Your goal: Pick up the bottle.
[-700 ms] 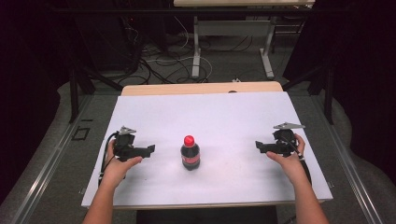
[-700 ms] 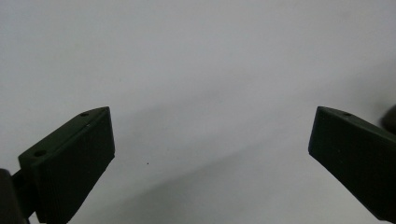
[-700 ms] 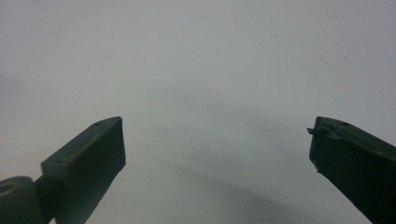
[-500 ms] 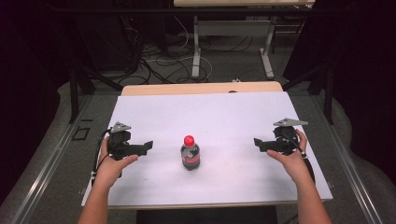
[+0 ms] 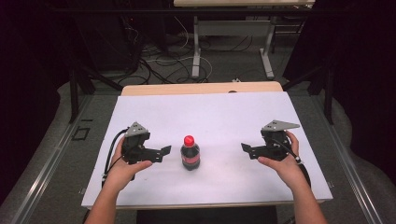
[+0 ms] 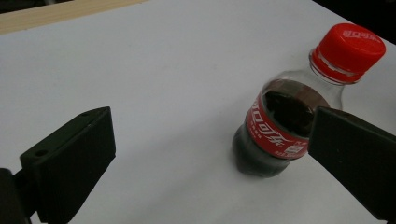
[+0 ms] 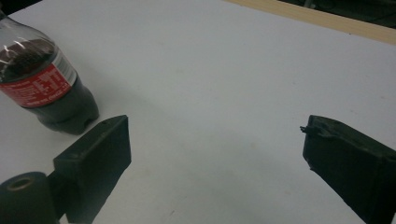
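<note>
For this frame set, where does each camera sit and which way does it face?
High view: above the person's side, looking forward and down on the white table; both forearms, left gripper and right gripper show.
Left gripper view: rides that gripper, facing the cola bottle past its own open jaws.
Right gripper view: rides that gripper, facing across the table, own open jaws low in frame.
All three views share the bottle.

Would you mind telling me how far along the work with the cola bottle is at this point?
Nothing looks done yet: the cola bottle stands upright on the white table, its red cap on. In hand is the approach: the left gripper and the right gripper sit on either side of it with jaws open, pointing at it without touching. Left to do: closing in, gripping the bottle and whatever handling follows.
</note>
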### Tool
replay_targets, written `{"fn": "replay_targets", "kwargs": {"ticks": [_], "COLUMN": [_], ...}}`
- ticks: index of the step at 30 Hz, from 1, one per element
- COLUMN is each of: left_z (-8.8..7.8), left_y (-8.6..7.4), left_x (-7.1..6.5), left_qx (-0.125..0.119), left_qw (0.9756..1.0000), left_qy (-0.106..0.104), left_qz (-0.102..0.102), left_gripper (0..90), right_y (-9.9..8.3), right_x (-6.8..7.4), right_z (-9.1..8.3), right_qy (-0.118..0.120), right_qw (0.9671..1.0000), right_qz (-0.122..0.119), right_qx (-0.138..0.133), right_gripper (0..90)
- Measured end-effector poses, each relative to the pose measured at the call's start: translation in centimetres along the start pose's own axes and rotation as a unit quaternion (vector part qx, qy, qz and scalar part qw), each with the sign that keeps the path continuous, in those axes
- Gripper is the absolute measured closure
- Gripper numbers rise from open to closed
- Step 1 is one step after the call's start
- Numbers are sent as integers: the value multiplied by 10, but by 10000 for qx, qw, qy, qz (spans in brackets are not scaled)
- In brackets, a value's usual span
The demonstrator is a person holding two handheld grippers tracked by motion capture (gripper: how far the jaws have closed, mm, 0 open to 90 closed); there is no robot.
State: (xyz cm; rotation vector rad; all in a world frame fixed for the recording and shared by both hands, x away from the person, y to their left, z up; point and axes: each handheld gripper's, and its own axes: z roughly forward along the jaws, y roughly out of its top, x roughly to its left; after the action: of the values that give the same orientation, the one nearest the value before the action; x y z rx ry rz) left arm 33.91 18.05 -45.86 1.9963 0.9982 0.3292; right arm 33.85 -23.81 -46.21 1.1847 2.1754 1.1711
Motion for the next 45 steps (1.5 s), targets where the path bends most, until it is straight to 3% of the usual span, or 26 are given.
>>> {"fn": "replay_targets", "kwargs": {"ticks": [4, 8, 20, 22, 25, 30, 38, 41, 45], "left_z": [7, 16, 46, 52, 58, 70, 76, 76, 76], "left_y": [-2, -5, -11, -12, -12, -14, -18, -20, -22], "left_x": [-6, -13, -40, -44, -47, -49, -50, -52, -52], "left_qx": [37, 158, 156, 139, 188, 145, 216, 193, 82], "left_qw": [10000, 9996, 9972, 9972, 9965, 9968, 9960, 9959, 9958], "left_qy": [-89, -203, -425, -457, -421, -452, -448, -428, -415], "left_qz": [-12, 126, 602, 578, 695, 637, 740, 776, 812], "left_gripper": [7, 6, 40, 47, 94, 158, 203, 281, 289], "right_y": [0, -1, -9, -9, -10, -11, -12, -12, -12], "right_x": [6, 9, 17, 16, 18, 19, 18, 19, 20], "right_z": [-3, -3, 5, 6, 7, 8, 9, 10, 11], "right_qy": [-1, 61, 181, 184, 187, 235, 223, 240, 247], "right_qw": [9999, 9999, 9997, 9997, 9997, 9995, 9996, 9996, 9994], "right_qz": [-87, -92, -164, -174, -180, -203, -179, -167, -207], "right_qx": [-66, -46, 31, 38, 11, 46, 67, 47, 83], "right_gripper": [95, 105, 149, 149, 150, 151, 150, 150, 150]}}
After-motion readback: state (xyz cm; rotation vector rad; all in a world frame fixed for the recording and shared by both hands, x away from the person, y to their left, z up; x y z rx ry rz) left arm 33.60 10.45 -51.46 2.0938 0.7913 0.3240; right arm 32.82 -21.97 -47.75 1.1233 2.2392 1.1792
